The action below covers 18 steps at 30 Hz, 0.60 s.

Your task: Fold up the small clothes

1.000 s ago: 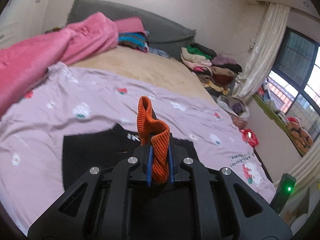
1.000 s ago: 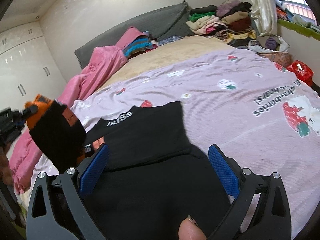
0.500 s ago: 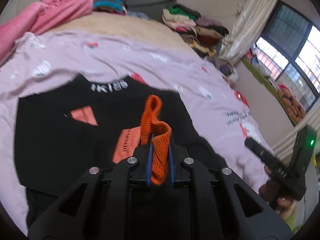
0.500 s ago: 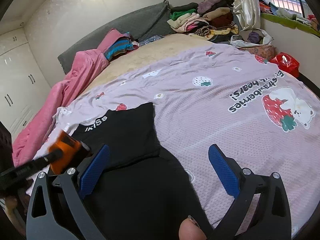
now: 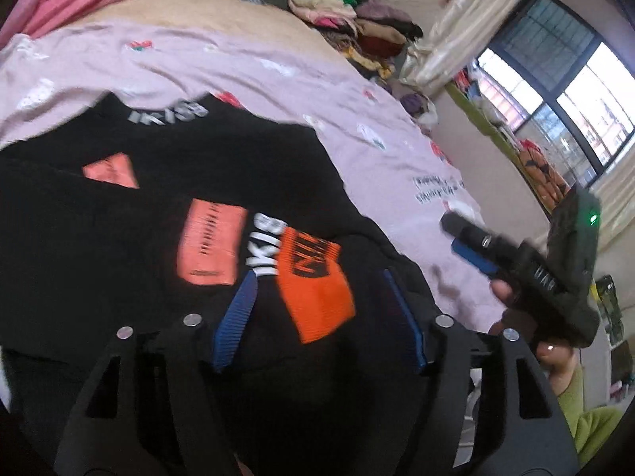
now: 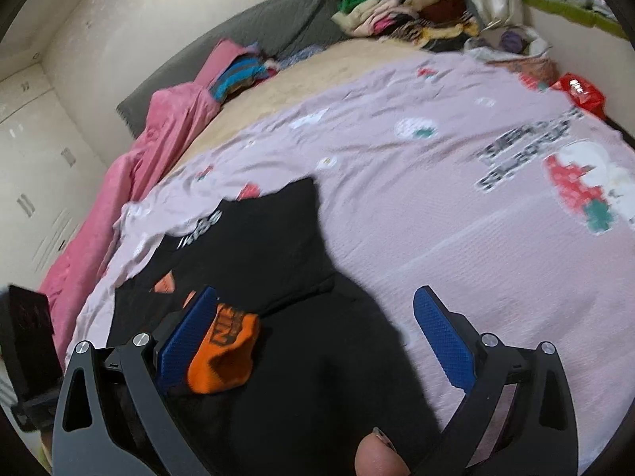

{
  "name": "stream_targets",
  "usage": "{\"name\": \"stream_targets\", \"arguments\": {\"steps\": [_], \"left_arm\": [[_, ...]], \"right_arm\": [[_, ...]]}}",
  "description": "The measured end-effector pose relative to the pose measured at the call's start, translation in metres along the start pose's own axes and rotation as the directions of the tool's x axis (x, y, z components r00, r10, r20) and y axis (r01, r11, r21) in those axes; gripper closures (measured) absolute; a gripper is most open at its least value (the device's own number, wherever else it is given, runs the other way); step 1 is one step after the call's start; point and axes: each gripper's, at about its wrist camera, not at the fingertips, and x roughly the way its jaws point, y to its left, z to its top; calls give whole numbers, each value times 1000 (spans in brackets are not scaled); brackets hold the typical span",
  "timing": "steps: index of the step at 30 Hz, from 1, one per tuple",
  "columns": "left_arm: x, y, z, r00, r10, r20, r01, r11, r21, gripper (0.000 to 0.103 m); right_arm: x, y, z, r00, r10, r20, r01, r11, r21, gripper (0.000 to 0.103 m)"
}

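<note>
A small black sweater (image 5: 119,214) with orange patches lies flat on the pink bed sheet (image 5: 278,79). Its orange ribbed cuff (image 5: 313,281) lies on the black fabric, folded across the body. My left gripper (image 5: 321,313) is open just above the cuff, which lies between its blue pads, free of them. The sweater (image 6: 270,246) and cuff (image 6: 226,353) also show in the right wrist view. My right gripper (image 6: 317,341) is open and empty over the sweater's lower right edge. It also shows at the right of the left wrist view (image 5: 472,250).
A pink blanket (image 6: 131,182) lies along the bed's left side. Piles of folded clothes (image 6: 401,12) sit at the far corner by a curtain. A red bag (image 6: 581,91) lies beyond the bed's right edge. A window (image 5: 555,79) is on the right.
My left gripper has swung the orange cuff over the sweater's body, lowered it and opened, letting it go. The right gripper stayed open and shifted slightly toward the sweater.
</note>
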Motion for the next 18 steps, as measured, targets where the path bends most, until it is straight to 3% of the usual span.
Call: {"name": "stream_targets", "arguments": {"steps": [4,7,9,10,11,12,13,14,18], "left_arm": [[-28,28,5,990,133,56,-130,990,-50,30],[-49,51,9,963,255,92,-246,964,-101,19],[-60,61,10,942,317,110,-305,945,-119,17],[-68,68,10,932,341,120,-325,936,-138,17],[-74,76,11,927,353,126,-332,929,-161,17],[-82,84,10,921,364,135,-337,922,-190,17],[-89,90,11,916,374,145,-341,917,-207,17],[-94,93,11,911,384,152,-348,912,-218,17],[-117,111,12,878,441,183,-390,884,-260,17]], "right_arm": [[24,27,-15,995,38,-91,-44,997,-64,4],[49,53,-29,986,49,-158,-68,991,-112,7],[62,63,-34,982,50,-183,-72,990,-120,28],[69,66,-36,979,54,-197,-78,990,-119,33],[80,69,-39,974,36,-225,-64,991,-120,49],[84,71,-41,972,33,-233,-62,991,-121,75],[86,75,-41,973,37,-228,-67,990,-127,83],[84,78,-40,975,42,-220,-73,988,-137,89],[62,107,-26,987,92,-130,-122,962,-243,91]]}}
